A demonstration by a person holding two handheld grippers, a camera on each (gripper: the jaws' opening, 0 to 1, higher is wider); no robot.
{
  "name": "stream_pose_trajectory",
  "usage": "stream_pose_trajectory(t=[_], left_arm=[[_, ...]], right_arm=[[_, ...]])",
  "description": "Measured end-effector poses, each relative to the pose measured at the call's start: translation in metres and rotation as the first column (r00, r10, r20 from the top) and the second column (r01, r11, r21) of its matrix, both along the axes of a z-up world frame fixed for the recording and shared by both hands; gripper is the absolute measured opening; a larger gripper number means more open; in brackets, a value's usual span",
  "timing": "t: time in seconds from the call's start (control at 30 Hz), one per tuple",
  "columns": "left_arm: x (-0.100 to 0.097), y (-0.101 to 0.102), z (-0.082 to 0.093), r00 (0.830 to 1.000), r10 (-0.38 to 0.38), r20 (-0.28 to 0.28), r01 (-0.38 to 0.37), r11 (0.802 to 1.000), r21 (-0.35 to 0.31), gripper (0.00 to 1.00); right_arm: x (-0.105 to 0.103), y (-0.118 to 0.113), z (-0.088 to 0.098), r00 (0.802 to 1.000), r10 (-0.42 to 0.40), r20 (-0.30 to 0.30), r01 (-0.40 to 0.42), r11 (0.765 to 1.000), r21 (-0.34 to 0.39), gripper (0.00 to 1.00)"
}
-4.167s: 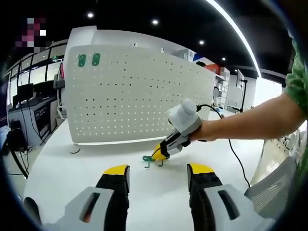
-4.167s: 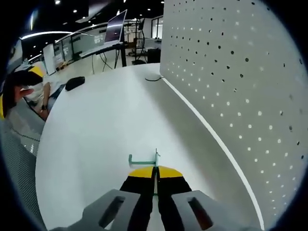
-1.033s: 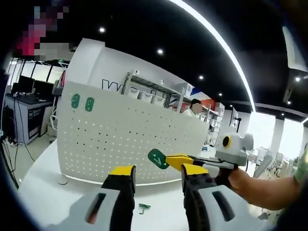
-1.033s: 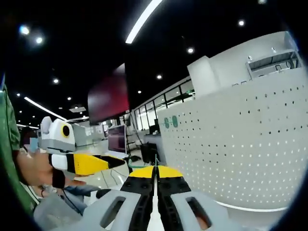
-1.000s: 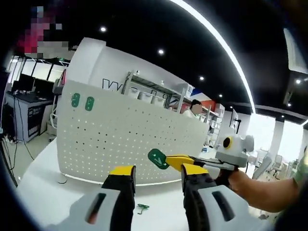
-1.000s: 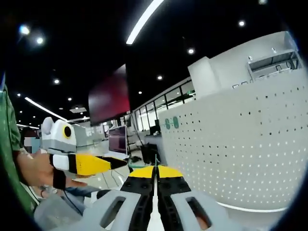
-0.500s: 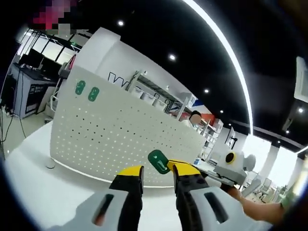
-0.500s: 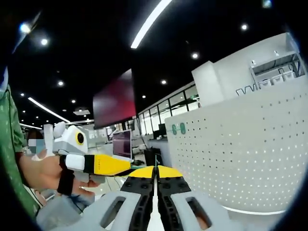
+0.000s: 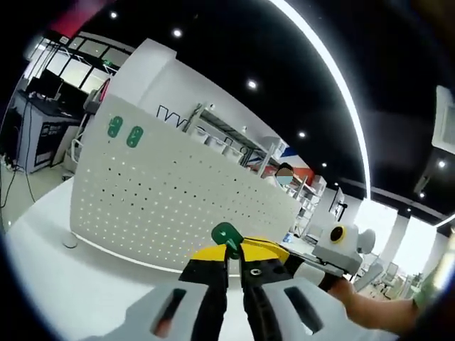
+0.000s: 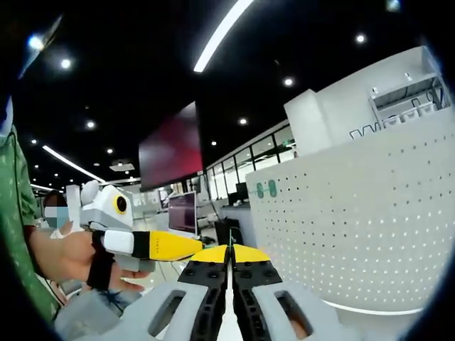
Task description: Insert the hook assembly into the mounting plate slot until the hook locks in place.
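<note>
Room: dark ceiling with spot lights above a white bench [image 9: 43, 284].
Pegboard [image 9: 163, 213]: upright on the bench, two green tags [image 9: 124, 132] near its top corner.
Left claw [image 9: 229, 257]: nearly closed around a green hook piece [image 9: 227, 234], in front of the pegboard.
Right claw [image 10: 229, 250]: jaws pressed together; what it grips cannot be told.
</note>
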State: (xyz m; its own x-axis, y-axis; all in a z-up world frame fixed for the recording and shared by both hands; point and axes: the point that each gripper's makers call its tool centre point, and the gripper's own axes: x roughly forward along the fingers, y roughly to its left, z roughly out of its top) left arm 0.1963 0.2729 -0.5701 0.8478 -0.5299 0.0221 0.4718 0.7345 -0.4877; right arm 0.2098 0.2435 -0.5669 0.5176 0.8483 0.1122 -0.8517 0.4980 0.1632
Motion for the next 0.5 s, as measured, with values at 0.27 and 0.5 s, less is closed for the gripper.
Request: stream_pose_trajectory(t=[0.27, 0.5], left_arm=[[0.0012, 0.0021, 0.002, 1.0, 0.003, -0.011, -0.003, 0.999, -0.042, 0.05], [0.0005, 0.0021, 0.0034, 1.0, 0.005, 0.001, -0.005, 0.999, -0.039, 0.04]], right_arm=[[-0.0015, 0.0016, -0.0001, 1.0, 0.008, 0.011, -0.008, 1.0, 0.003, 0.0], [-0.0034, 0.0023, -0.0017, 0.999, 0.012, 0.031, -0.012, 1.0, -0.004, 0.0]])
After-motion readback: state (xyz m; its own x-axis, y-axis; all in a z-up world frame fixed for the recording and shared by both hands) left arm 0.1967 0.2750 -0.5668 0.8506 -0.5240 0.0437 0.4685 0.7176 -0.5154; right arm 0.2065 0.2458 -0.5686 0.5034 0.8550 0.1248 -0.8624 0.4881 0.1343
